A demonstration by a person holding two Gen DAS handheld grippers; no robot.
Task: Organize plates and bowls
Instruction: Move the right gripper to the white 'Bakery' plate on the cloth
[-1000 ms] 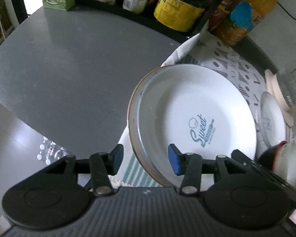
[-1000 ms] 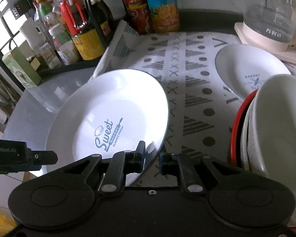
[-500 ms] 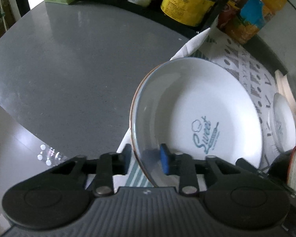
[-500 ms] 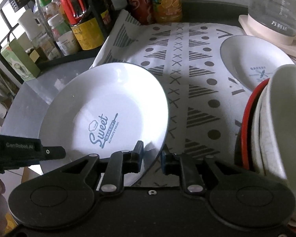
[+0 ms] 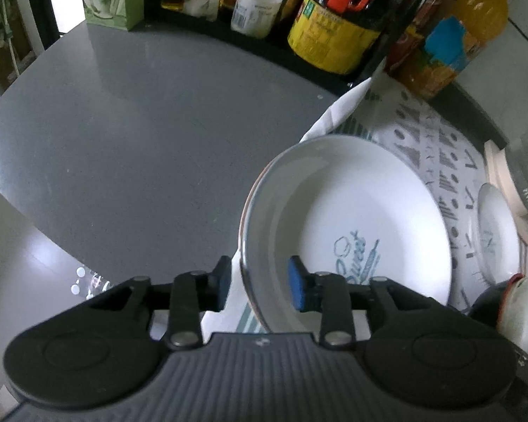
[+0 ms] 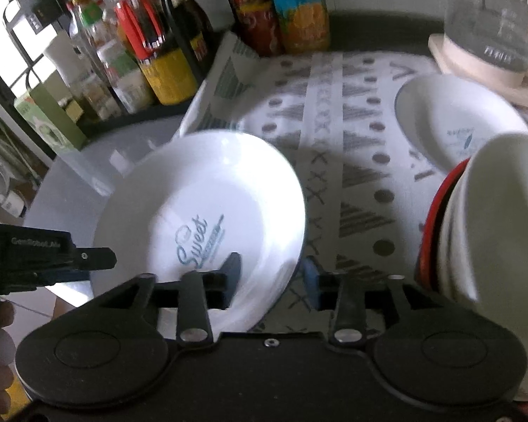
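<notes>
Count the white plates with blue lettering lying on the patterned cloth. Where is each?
2. The large plate at the cloth's left edge, between both tools; the small plate at the far right by the kettle base.

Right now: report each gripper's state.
Left gripper: jaws opening, Sweet plate rim between, ungripped.
Right gripper: jaws opening, same plate's rim between, ungripped.

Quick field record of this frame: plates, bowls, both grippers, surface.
big plate: white, "Sweet" print, rim between both grippers' pads
left gripper: opening, pads off the rim
right gripper: opening, pads off the rim
small plate: flat on patterned cloth
bowls: stacked, right of big plate
table: grey
</notes>
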